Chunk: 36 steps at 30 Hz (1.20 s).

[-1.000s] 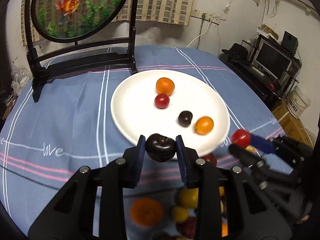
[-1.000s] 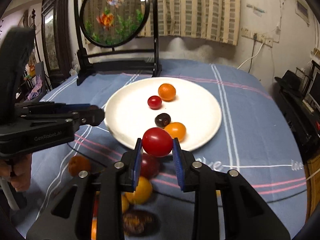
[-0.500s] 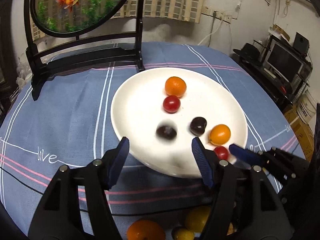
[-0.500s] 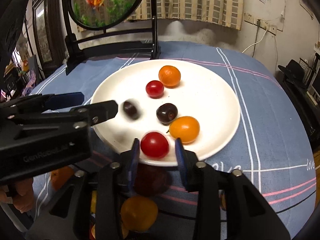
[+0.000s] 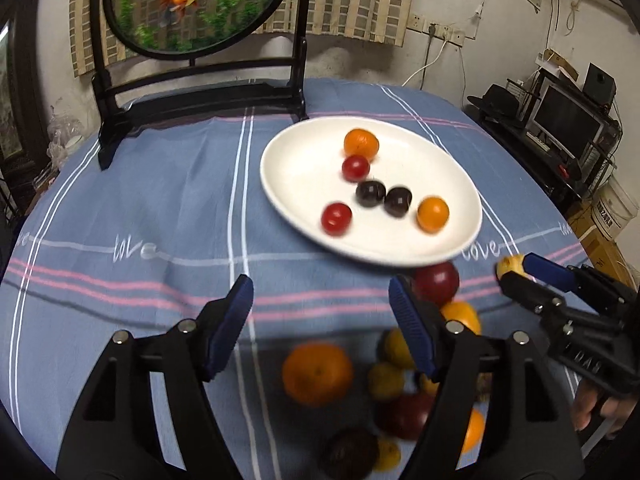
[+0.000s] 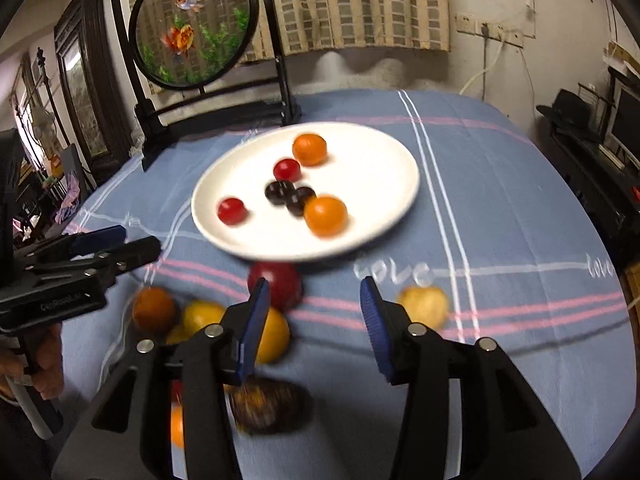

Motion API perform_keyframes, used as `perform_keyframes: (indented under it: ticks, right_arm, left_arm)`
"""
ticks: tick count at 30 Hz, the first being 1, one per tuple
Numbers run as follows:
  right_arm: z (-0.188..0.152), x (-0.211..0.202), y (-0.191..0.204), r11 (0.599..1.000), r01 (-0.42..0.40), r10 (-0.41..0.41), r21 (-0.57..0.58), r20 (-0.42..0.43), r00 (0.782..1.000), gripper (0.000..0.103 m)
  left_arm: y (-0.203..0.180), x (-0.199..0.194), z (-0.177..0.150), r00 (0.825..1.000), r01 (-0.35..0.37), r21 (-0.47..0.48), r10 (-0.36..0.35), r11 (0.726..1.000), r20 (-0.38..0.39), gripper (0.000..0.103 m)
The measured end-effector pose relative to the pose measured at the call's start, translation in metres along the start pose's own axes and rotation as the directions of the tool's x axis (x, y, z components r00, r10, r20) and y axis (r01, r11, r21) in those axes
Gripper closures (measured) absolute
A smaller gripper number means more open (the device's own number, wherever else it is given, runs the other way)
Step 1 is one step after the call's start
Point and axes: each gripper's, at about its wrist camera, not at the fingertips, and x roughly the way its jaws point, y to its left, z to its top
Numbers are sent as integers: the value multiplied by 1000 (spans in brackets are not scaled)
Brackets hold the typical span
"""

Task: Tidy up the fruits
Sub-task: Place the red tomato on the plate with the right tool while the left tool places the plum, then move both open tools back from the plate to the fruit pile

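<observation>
Nearest the left tool [image 5: 320, 320], a loose heap of fruit is seen on the counter [image 5: 120, 208]: a large orange [image 5: 317, 374] just below the blue pads, small yellow fruits and a dark plum [image 5: 436, 282] beside the right-hand pad. Nothing is gripped; the jaws have just been opening and now stand wide with only cloth between them, which suits a tool emptied of its load and lined up for another pick.

The right tool [image 6: 312, 324] is likewise empty, its jaws just opened to a moderate gap, with the same plum [image 6: 275, 285] touching the view of its left pad and a pale yellow fruit [image 6: 424, 306] just beyond its right pad. A dark blurred fruit [image 6: 268, 402] lies under it.

Further ahead of both tools, the white plate [image 5: 304, 152] is reached, where the sorted pieces are gathered: two oranges, two red cherry tomatoes and two dark cherries sitting side by side. The red tomato [image 5: 336, 219] nearest the plate's near rim is blurred, so it is judged to be freshly dropped there.
</observation>
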Motion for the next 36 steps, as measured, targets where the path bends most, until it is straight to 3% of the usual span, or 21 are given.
perform_keyframes:
  ticks: [15, 21, 28, 36]
  right_arm:
    - [-36, -18, -3, 999, -29, 29, -19, -25, 999, 56]
    - [-44, -18, 3, 994, -108, 105, -34, -80, 991, 52]
    - [-55, -15, 20, 986, -91, 76, -138, -115, 990, 49]
    - [-65, 7, 31, 984, -82, 55, -158, -167, 984, 49]
  left_arm:
    - [6, -16, -40, 999, 8, 2, -8, 1000, -31, 31]
    - [12, -9, -50, 998, 9, -28, -11, 1000, -65, 27]
    - [14, -6, -53, 999, 9, 6, -8, 1000, -53, 27]
    - [14, -12, -53, 997, 46, -8, -47, 999, -54, 25]
